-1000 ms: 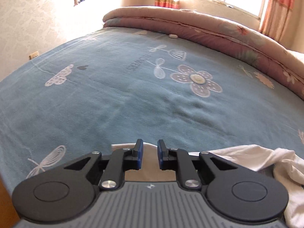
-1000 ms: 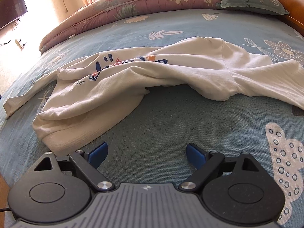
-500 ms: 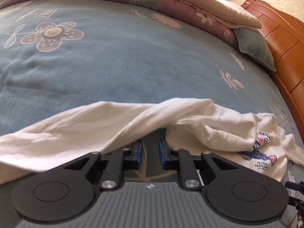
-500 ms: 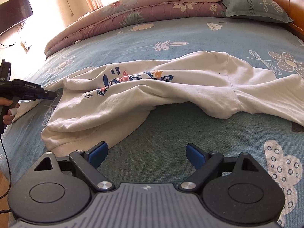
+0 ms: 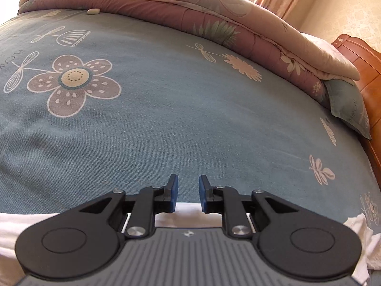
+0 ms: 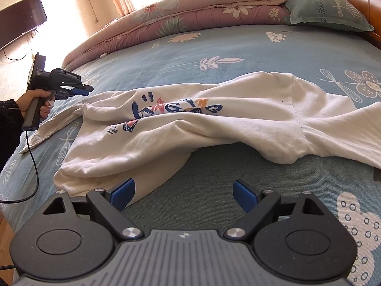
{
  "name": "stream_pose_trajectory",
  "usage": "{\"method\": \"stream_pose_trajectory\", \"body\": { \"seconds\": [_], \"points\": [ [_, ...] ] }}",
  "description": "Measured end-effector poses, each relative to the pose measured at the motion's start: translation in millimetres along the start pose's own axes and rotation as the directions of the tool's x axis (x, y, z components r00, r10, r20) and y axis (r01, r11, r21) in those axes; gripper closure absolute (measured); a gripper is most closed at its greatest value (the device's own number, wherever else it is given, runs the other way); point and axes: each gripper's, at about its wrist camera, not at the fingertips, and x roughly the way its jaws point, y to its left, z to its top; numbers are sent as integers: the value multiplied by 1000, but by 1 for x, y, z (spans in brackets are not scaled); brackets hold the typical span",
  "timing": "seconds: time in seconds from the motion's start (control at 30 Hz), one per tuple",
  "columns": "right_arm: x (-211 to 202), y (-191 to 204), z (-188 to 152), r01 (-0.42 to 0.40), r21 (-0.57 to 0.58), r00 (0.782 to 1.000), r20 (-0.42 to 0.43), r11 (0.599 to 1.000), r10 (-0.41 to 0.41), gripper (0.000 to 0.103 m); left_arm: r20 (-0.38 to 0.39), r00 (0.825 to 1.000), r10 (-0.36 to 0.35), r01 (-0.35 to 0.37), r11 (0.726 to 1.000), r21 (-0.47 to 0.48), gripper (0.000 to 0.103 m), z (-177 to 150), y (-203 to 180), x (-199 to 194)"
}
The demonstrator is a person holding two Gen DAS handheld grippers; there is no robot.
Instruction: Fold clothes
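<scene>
the shirt [image 6: 214,128] lies crumpled on the bed [image 6: 262,47], long axis across the right gripper [image 6: 183,194], hem just ahead of its spread empty jaws, while the left gripper [image 6: 82,90], jaws narrow and empty, hovers over the far sleeve end.

A white long-sleeved top [image 6: 238,128] lies crumpled across the blue flowered bedspread [image 6: 238,47], stretched from left to right in the right wrist view. It is bunched into long ridges and folds, not flat. A colourful print in blue, orange and red letters shows on its chest, partly hidden in a crease, with a small dark emblem and lettering just below. One sleeve trails off toward the left edge of the bed; the other spreads to the right. The hem lies doubled over at the near left. In the left wrist view only strips of the same white cloth [image 5: 359,236] show along the bottom
</scene>
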Motion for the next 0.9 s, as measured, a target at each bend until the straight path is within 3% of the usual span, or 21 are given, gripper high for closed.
{"method": "stream_pose_trajectory", "body": {
  "seconds": [0.07,0.2,0.3,0.4,0.5,0.6,0.7,0.8,0.9],
  "points": [
    [3,0,-1,-19,16,1000,-8,1000,19,10,-12,1000,-13,14,999,52,81,-12,-9,-17],
    [5,5,-3,-73,50,997,-13,996,74,10,-34,997,-63,67,988,136,59,-41,-28,-57],
    [2,14,-7,-72,24,997,-21,997,72,10,-58,994,-96,107,968,227,58,-70,-54,-88],
    [-5,19,-11,-71,5,997,-28,997,71,10,-100,983,-152,177,929,325,56,-105,-86,-116],
    [-13,21,-17,-73,-7,997,-30,997,72,10,-166,964,-209,261,870,419,51,-145,-118,-137],
    [-23,20,-24,-72,-10,997,-26,997,72,10,-226,948,-224,310,810,498,51,-178,-151,-143],
    [-32,13,-28,-70,-4,997,-17,998,70,10,-270,934,-236,348,778,523,50,-203,-171,-144],
    [-37,2,-29,-68,6,998,-11,998,68,10,-321,907,-273,403,785,471,50,-220,-175,-142],
    [-29,-7,-22,-64,-11,998,-18,998,64,11,-356,884,-302,434,813,389,50,-230,-172,-132]
  ]
}}
